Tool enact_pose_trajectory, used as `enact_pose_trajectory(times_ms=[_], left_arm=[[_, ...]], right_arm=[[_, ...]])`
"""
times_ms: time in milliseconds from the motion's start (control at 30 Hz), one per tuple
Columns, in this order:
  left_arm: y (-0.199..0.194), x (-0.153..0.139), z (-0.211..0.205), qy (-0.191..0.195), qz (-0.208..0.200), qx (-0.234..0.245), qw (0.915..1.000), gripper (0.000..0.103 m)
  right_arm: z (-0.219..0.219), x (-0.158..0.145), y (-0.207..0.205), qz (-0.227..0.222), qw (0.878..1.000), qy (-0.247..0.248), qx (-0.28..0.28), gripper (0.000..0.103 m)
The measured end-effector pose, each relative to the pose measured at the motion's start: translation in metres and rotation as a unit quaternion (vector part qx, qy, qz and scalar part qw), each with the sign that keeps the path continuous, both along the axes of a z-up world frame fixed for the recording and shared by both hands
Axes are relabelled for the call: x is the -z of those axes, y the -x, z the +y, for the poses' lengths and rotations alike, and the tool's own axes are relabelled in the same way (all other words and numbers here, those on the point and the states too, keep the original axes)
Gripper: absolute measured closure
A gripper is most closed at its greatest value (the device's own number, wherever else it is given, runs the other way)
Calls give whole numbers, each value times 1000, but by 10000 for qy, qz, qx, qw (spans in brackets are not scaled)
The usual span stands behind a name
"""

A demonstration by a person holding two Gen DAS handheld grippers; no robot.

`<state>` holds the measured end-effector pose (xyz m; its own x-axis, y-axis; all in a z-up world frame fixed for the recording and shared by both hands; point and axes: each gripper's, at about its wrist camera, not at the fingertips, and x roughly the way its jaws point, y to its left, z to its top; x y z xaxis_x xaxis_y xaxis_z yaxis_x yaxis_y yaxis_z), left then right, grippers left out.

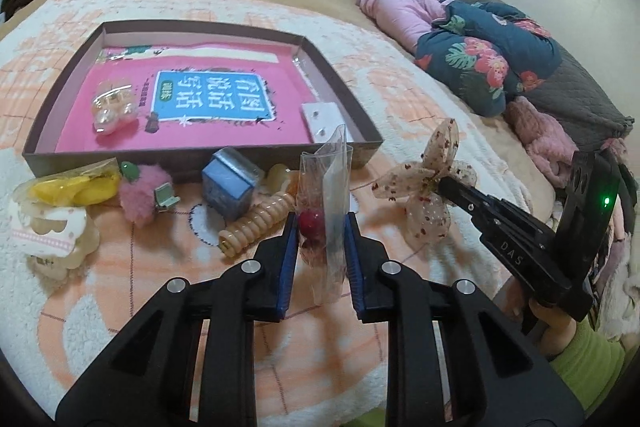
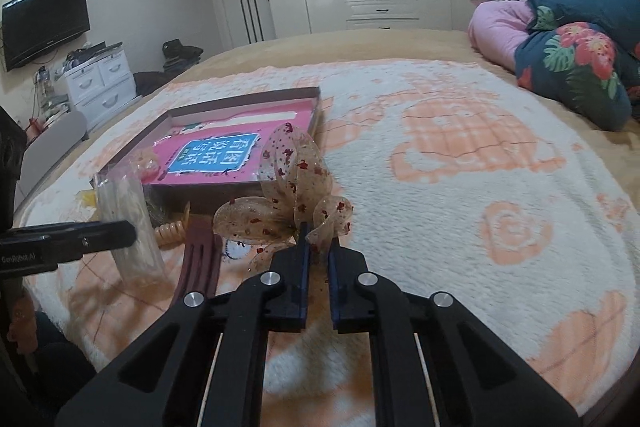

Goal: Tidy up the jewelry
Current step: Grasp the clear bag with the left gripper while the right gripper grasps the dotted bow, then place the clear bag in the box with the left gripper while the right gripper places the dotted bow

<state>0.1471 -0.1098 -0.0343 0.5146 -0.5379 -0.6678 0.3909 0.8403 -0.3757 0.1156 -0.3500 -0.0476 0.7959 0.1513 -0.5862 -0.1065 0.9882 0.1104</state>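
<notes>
My left gripper (image 1: 322,227) is shut on a clear plastic bag (image 1: 326,195) with a dark red bead piece inside, held upright above the blanket; the bag also shows in the right wrist view (image 2: 128,227). My right gripper (image 2: 318,243) is shut on a sheer bow with red flecks (image 2: 288,195), seen in the left wrist view too (image 1: 430,183), right of the bag. A shallow brown box (image 1: 332,83) with a pink book (image 1: 192,107) holds a bag of pearly pieces (image 1: 114,107) and a white earring card (image 1: 324,119).
In front of the box lie a yellow clip (image 1: 72,187), a cream claw clip (image 1: 56,231), a pink fluffy clip (image 1: 140,195), a blue box (image 1: 230,187), a beige spiral hair tie (image 1: 256,223) and a maroon comb (image 2: 200,267). Folded quilts (image 1: 480,55) lie far right.
</notes>
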Motion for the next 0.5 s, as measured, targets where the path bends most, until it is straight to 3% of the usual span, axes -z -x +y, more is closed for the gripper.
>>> enact_pose_trajectory(times_ms=[500], left_arm=[[0,-29,14,110,-514,-227,9984,88]], right_arm=[[0,-19,7,-129,9997,-207,32,95]])
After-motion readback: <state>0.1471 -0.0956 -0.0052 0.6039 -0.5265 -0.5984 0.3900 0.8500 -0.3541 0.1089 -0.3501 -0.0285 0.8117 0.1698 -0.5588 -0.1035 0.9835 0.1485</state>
